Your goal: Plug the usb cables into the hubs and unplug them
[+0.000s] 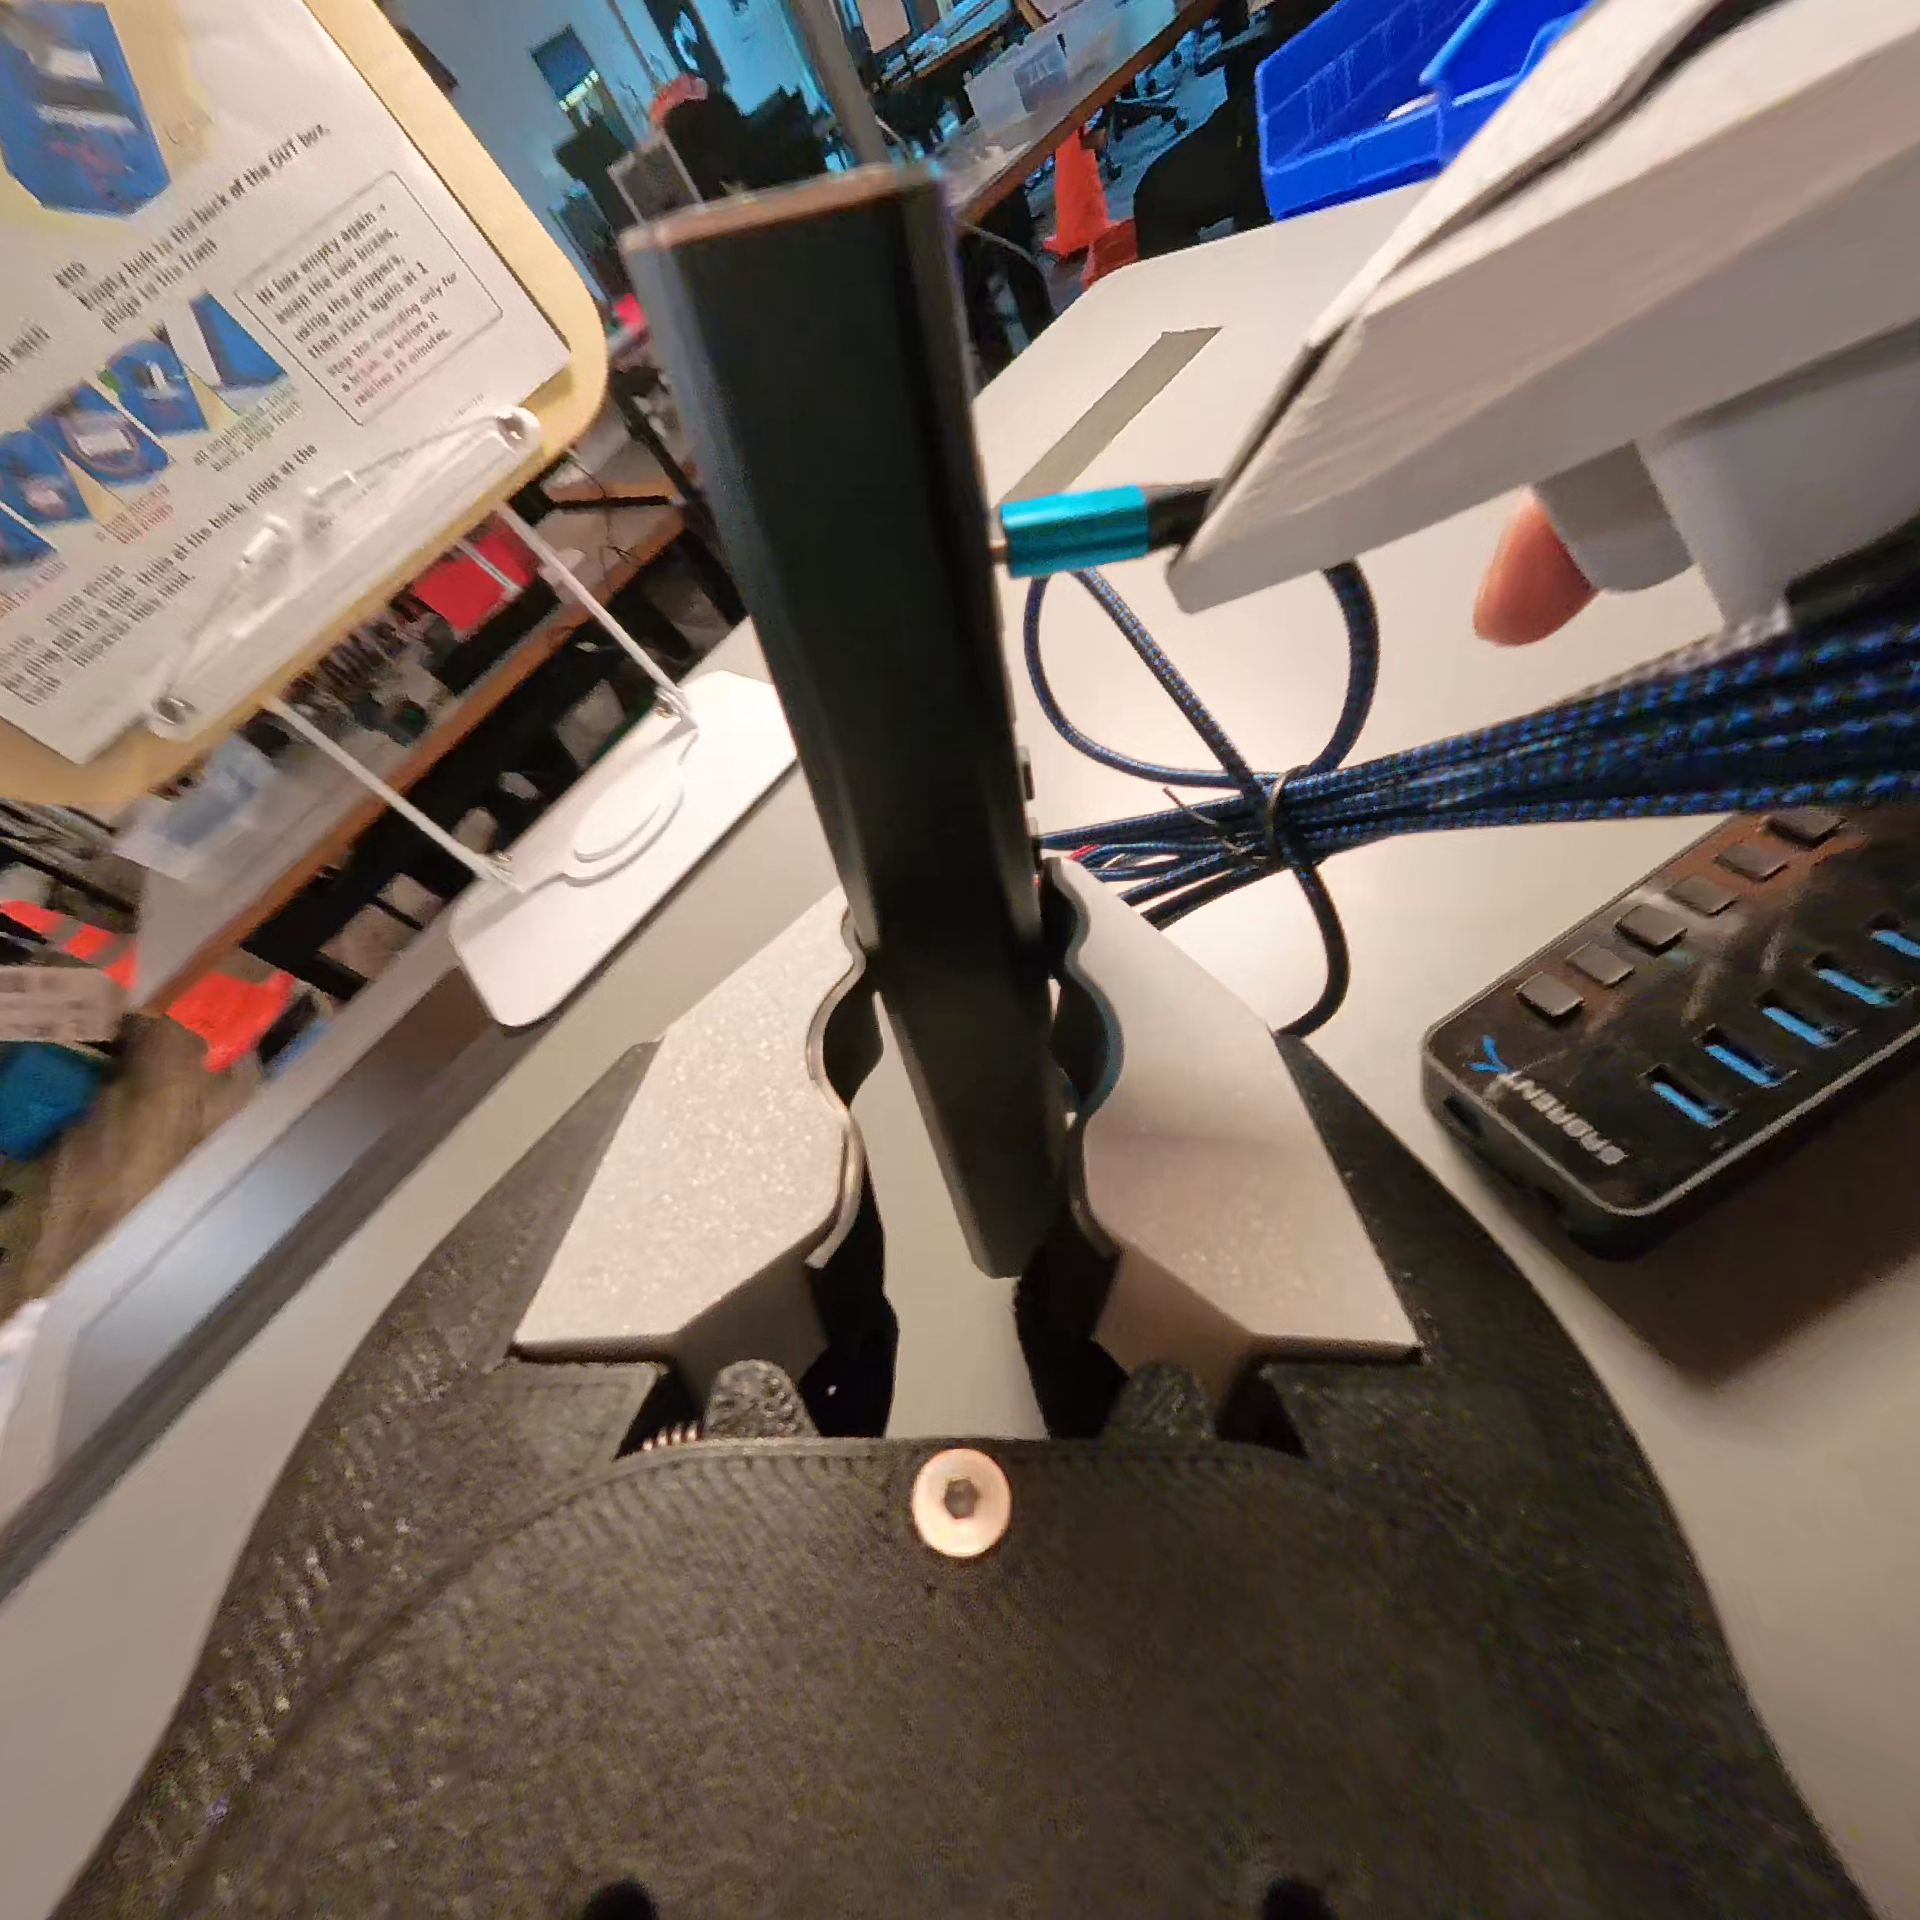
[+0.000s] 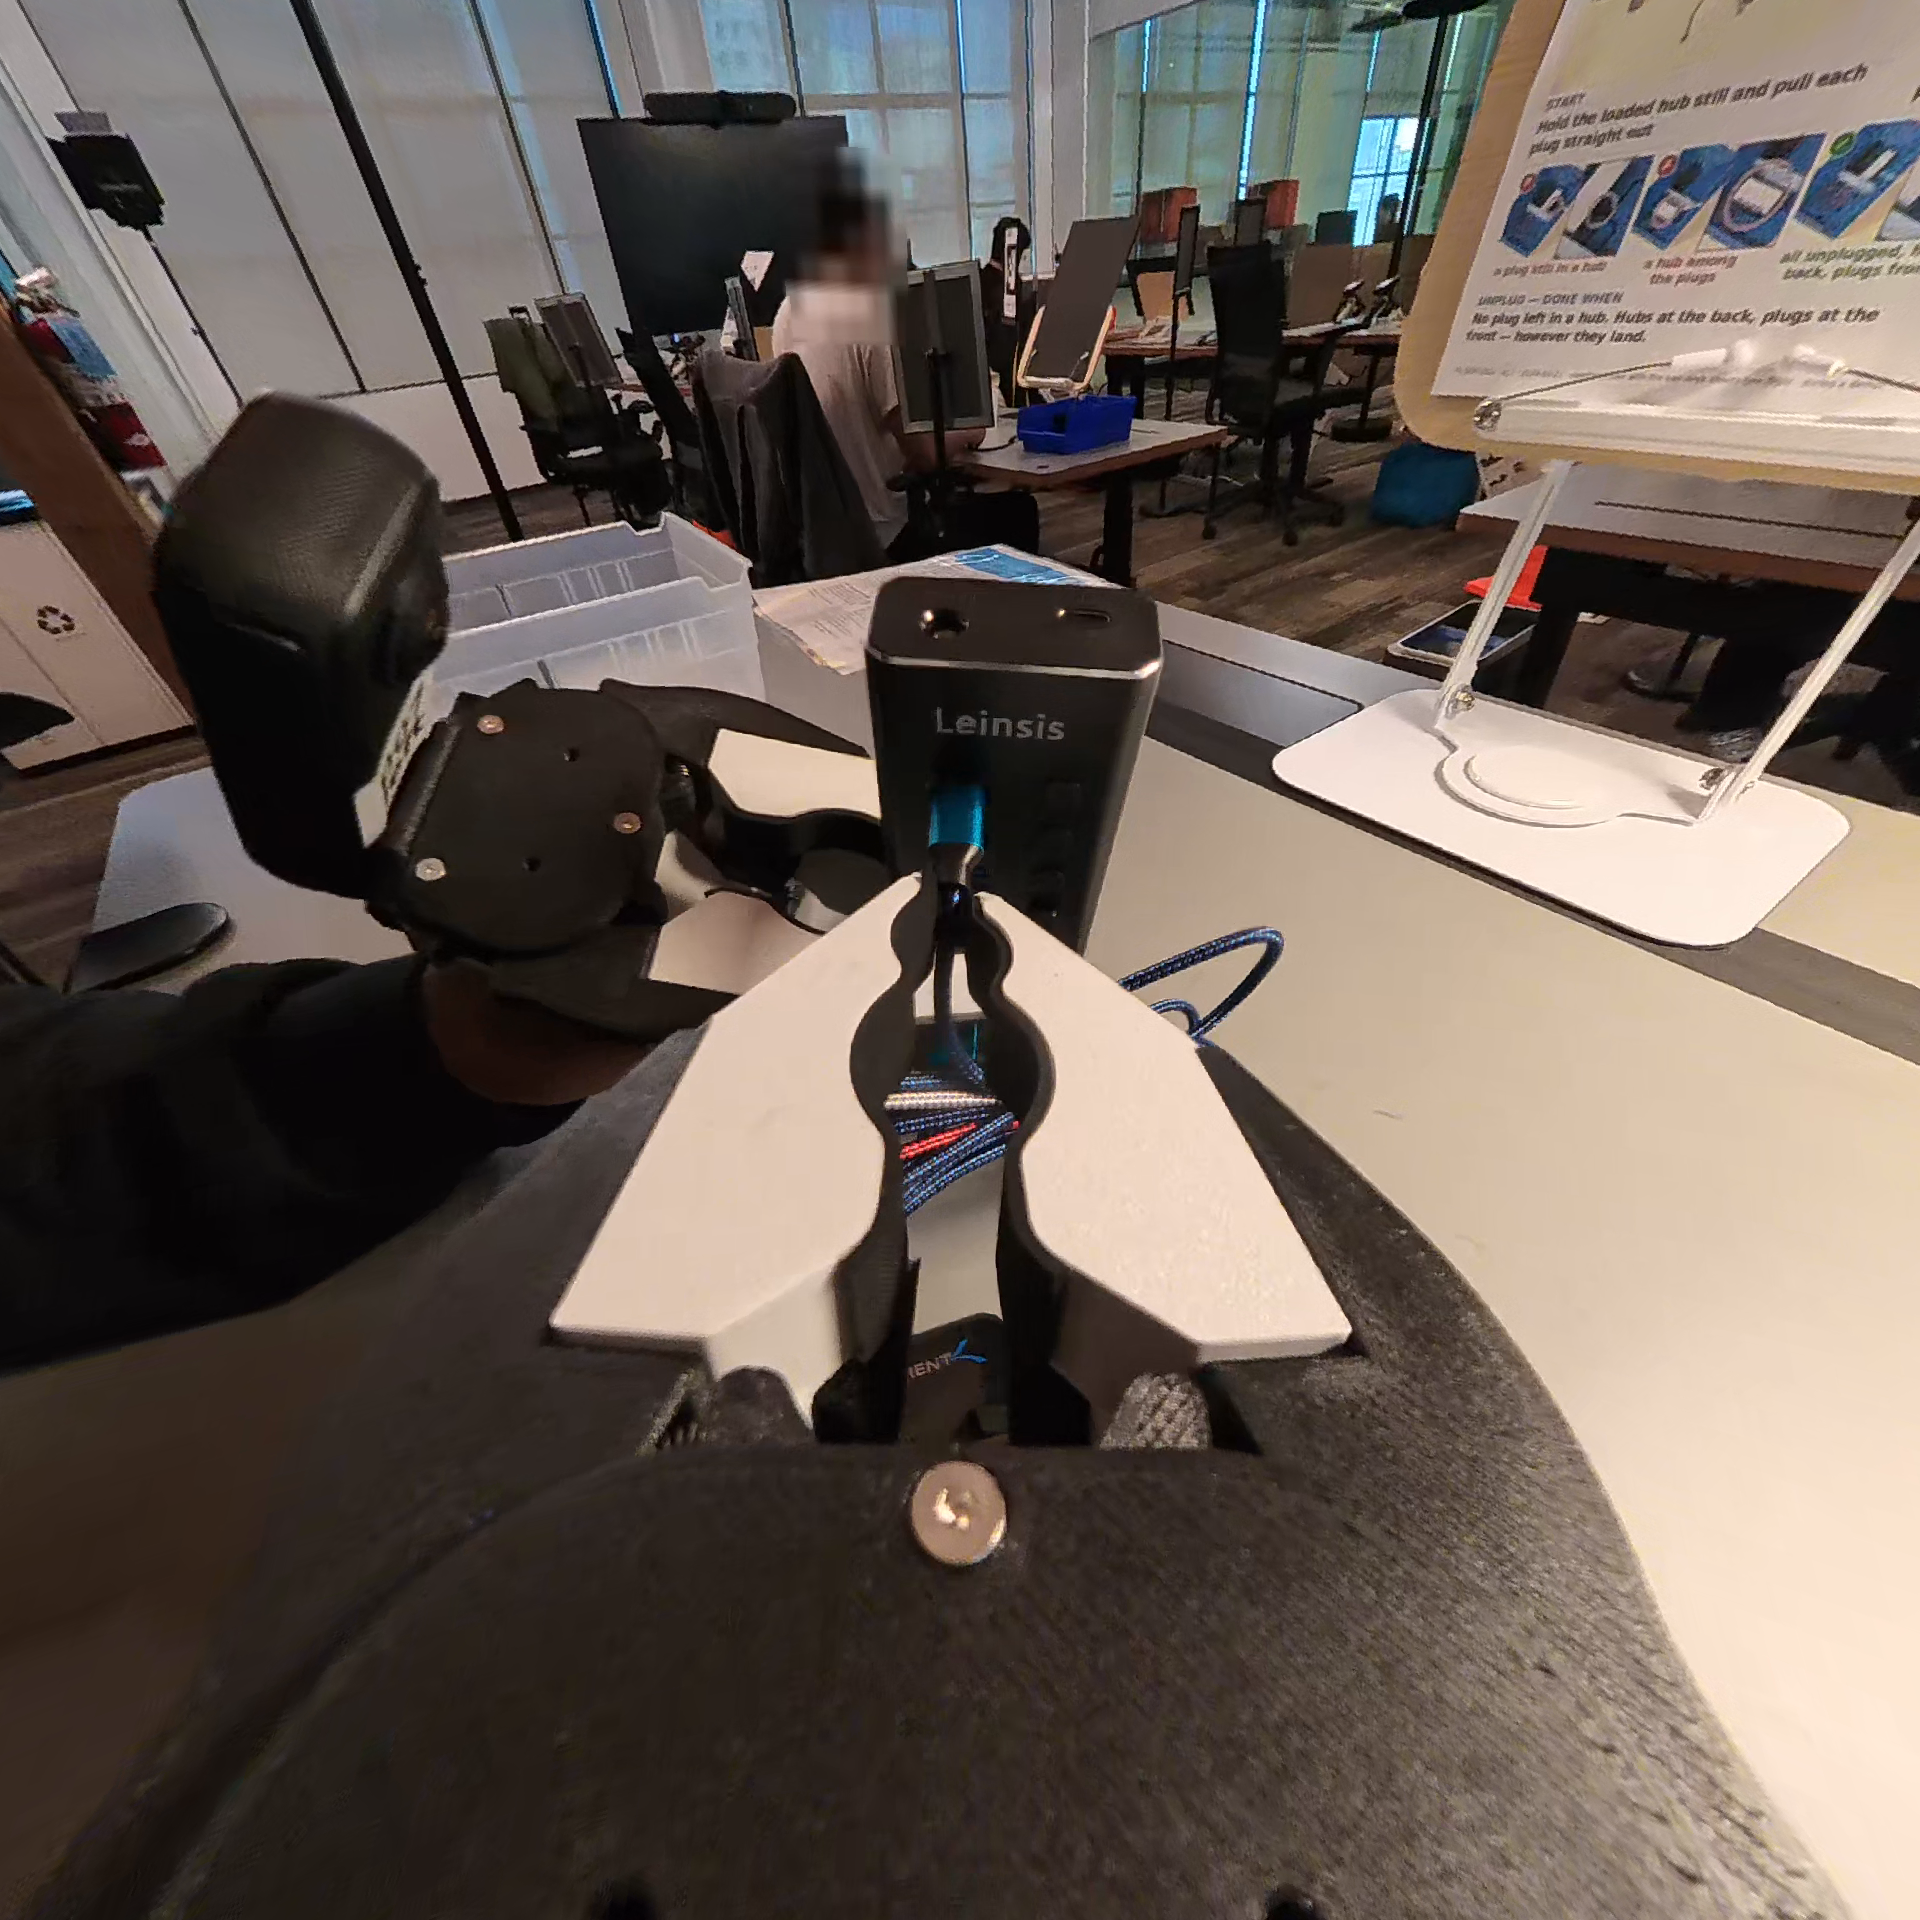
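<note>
- Gripping the upright black hub (image 1: 831,582), our left claw (image 1: 956,935) was clamped on it above the surface (image 1: 1455,935).
- Our right claw (image 2: 951,904) was pinched on the blue-tipped cable (image 2: 956,821), its plug at the hub's face.
- A second hub (image 1: 1704,1029) lay flat nearby.

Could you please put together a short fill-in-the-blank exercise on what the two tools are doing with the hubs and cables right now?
1. The left tool is shut on the upright black ____.
2. The right tool grips the cable just behind a plug with a ____ metal shell.
3. A second hub lies flat on the table, its row of ports coloured ____.
4. The bundled cables are braided in black and ____.

Missing words: hub; blue; blue; blue
</note>
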### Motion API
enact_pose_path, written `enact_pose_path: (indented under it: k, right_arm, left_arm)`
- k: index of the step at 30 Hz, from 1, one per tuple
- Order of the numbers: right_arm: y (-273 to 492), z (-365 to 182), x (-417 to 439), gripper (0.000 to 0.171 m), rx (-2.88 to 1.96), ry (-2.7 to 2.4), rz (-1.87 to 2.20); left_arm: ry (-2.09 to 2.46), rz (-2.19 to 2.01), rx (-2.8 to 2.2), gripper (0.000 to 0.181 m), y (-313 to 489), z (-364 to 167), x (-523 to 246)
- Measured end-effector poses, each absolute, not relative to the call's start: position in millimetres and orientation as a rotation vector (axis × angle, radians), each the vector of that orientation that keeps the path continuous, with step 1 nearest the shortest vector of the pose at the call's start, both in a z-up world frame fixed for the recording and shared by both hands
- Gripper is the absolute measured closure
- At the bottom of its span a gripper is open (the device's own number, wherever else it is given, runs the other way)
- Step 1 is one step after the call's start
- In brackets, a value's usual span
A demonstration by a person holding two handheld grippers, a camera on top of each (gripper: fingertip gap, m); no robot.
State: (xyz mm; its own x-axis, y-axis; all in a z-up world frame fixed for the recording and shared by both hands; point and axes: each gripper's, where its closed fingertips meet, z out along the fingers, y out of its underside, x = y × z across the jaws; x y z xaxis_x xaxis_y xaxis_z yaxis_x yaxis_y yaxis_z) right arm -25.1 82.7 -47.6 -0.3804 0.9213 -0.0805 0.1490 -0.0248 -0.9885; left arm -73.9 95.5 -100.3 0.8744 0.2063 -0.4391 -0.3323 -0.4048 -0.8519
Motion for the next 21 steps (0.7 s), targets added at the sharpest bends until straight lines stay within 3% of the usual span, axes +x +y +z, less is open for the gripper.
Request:
enact_pose_path:
  k: [21]
  right_arm:
    - [83.1,-46.3,-21.2,0.171,-1.082,-1.647,1.399]
  left_arm:
    - [0.289,0.928,-1.853,0.146,94.3,-91.8,-76.9]
